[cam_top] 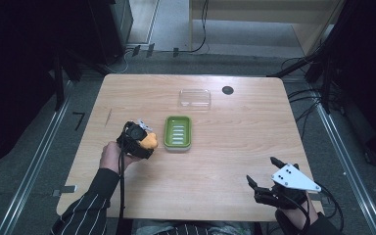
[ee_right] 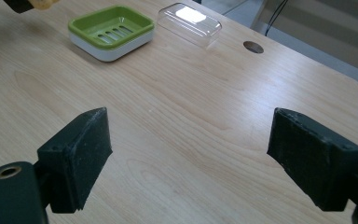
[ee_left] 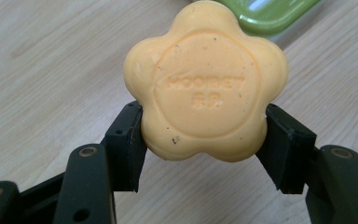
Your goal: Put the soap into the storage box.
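Two black pads of left hand-held gripper (ee_left: 205, 140) clamp waxy flower-shaped soap (ee_left: 206, 81); right hand-held gripper (ee_right: 191, 158) wide open, empty.

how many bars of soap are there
1: a yellow flower-shaped soap bar clamped between the jaws of the left gripper, just left of the green soap dish, whose tray holds none. Nothing suggests a hidden one.
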Demonstrator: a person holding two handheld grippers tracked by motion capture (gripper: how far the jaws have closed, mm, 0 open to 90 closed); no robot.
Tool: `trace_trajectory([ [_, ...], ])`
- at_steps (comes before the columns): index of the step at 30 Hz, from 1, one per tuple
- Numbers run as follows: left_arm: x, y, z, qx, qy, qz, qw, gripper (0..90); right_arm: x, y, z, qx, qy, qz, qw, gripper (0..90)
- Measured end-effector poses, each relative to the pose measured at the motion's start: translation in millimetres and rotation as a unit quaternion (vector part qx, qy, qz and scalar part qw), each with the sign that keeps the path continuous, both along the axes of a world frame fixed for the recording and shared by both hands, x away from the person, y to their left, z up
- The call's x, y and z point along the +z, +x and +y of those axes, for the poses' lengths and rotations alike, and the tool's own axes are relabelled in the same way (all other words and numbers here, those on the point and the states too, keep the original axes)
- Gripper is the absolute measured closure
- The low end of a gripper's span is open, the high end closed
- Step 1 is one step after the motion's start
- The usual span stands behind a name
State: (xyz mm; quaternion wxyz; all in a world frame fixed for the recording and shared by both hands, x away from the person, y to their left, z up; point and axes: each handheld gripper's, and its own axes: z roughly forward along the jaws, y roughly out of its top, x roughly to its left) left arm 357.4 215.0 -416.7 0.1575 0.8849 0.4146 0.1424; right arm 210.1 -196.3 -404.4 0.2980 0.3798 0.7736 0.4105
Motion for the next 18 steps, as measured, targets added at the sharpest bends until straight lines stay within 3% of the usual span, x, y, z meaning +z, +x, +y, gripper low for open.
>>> trace_trajectory([
  [18, 16.9, 13.3, -15.9, -0.012, -0.015, -0.023, 0.9996, 39.6, -0.2, 0.2, -0.4, 0.000, 0.001, 0.000, 1.0000, 13.6],
])
